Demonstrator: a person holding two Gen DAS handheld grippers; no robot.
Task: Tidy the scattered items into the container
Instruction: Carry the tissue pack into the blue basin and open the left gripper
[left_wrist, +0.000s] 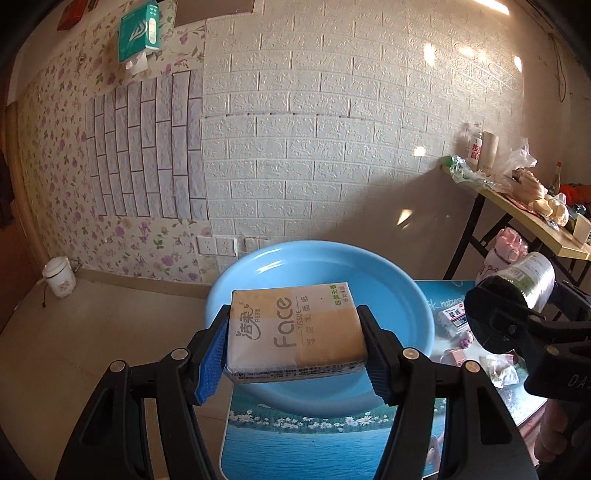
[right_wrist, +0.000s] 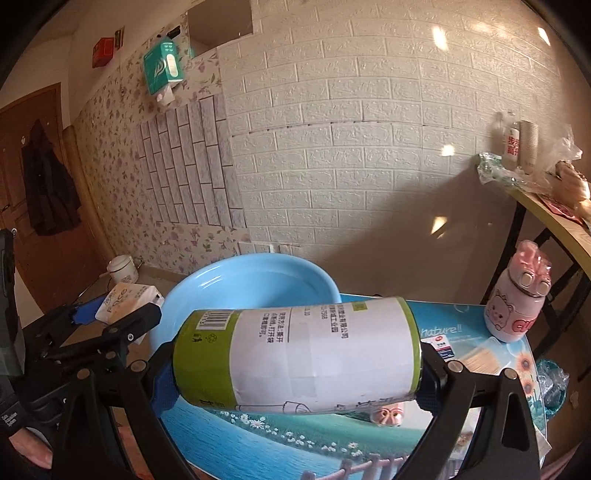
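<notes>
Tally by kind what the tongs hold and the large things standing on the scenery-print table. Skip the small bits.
Tissue pack: 1
Green-labelled roll: 1
Blue basin: 1
Pink cartoon bottle: 1
Total: 4

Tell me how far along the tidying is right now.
Nothing looks done yet: the blue basin appears empty. In hand: the left tongs grip a pack of face tissues above the basin, and the right tongs hold a green-and-white roll near its rim. Left on the table: the pink bottle and small packets.
</notes>
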